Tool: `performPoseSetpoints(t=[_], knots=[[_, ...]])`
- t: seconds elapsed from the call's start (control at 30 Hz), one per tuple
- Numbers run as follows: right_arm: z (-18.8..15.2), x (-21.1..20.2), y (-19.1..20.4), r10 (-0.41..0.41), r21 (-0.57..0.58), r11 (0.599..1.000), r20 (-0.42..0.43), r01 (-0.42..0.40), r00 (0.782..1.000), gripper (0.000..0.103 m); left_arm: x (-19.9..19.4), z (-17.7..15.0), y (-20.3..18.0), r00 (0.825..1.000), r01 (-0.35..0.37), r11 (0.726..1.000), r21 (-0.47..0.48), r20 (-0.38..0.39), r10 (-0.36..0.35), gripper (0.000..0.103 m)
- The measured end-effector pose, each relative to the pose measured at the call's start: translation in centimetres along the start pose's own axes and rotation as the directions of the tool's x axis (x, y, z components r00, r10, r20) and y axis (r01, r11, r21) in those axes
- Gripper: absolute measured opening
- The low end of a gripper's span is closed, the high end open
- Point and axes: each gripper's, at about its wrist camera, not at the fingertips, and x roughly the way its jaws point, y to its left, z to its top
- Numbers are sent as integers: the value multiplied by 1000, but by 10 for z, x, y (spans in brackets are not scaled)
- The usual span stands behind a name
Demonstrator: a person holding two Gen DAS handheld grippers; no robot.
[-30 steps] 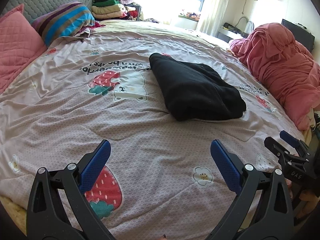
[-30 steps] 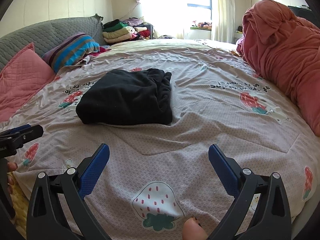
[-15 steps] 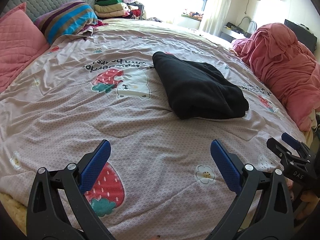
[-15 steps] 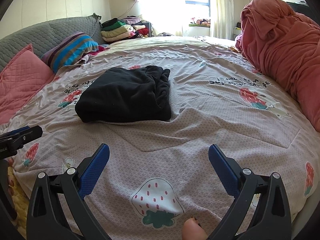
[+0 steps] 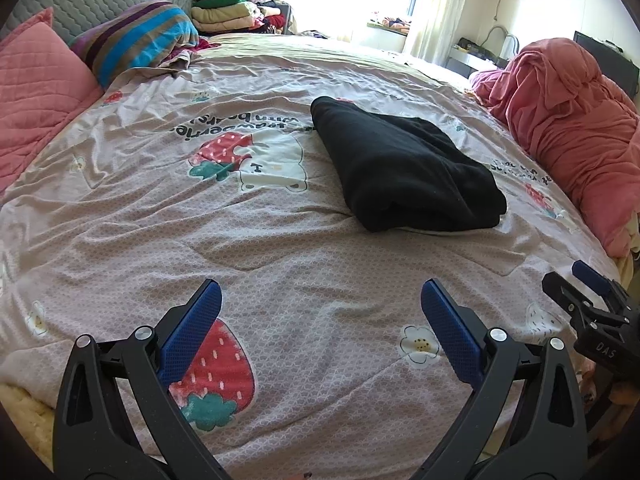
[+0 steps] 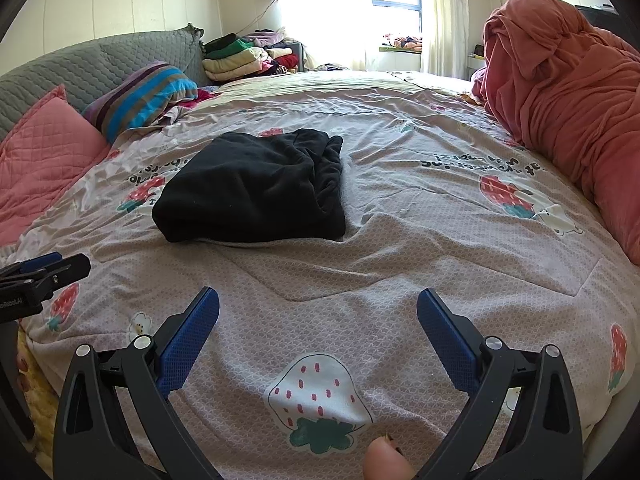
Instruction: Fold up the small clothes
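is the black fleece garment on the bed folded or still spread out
Folded. The black fleece garment lies as a compact rectangular bundle on the strawberry-print bedspread, with stacked layers showing along its near edge.

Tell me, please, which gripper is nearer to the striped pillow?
Left. The left gripper hovers on the striped pillow side of the bed; the right gripper is further towards the red blanket.

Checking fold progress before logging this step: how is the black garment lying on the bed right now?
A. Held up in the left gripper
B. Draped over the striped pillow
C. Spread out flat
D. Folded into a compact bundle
D: the black garment lies as a thick folded bundle on the bedspread, and both grippers are open and apart from it.
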Motion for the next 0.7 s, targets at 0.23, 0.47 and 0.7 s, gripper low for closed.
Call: performPoseSetpoints(t=[0.23, 0.47, 0.7], knots=[[0, 0, 0, -2, -2, 1000, -1, 2, 1000, 99, 0, -1, -1, 1000, -3, 1000, 4, -5, 3, 94], [0, 0, -1, -1, 1, 1000, -2, 1, 1000, 99, 0, -1, -2, 1000, -5, 1000, 5, -7, 5, 94], [-1, 0, -2, -2, 0, 1000, -2, 2, 1000, 99, -1, -1, -1, 1000, -3, 1000, 3, -3, 3, 94]])
